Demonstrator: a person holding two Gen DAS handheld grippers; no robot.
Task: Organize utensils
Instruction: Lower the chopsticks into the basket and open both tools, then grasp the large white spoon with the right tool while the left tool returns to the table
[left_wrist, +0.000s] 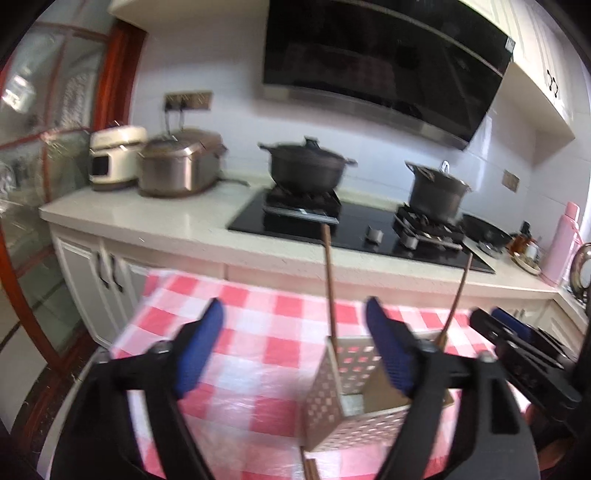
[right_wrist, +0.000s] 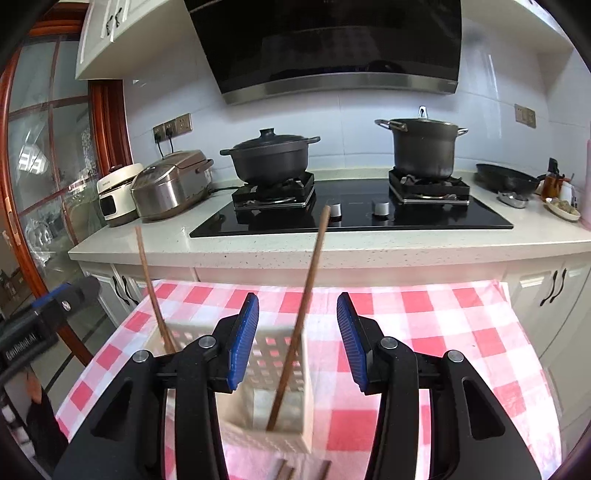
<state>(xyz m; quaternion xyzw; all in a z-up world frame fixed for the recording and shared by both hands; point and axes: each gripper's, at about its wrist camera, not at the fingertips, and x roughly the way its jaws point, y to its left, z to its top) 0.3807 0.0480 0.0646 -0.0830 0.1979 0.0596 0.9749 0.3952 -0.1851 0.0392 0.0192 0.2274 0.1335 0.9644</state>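
Observation:
A white perforated utensil holder stands on the red-and-white checked tablecloth; it also shows in the left wrist view. Two brown wooden chopsticks stand in it, one leaning left and one leaning right; both show in the left wrist view. More brown utensil ends lie on the cloth in front of the holder. My right gripper is open and empty above the holder. My left gripper is open and empty, just left of the holder.
Behind the table runs a white counter with a black gas hob, two dark pots, two rice cookers and a frying pan. A glass door with a red frame is at the left.

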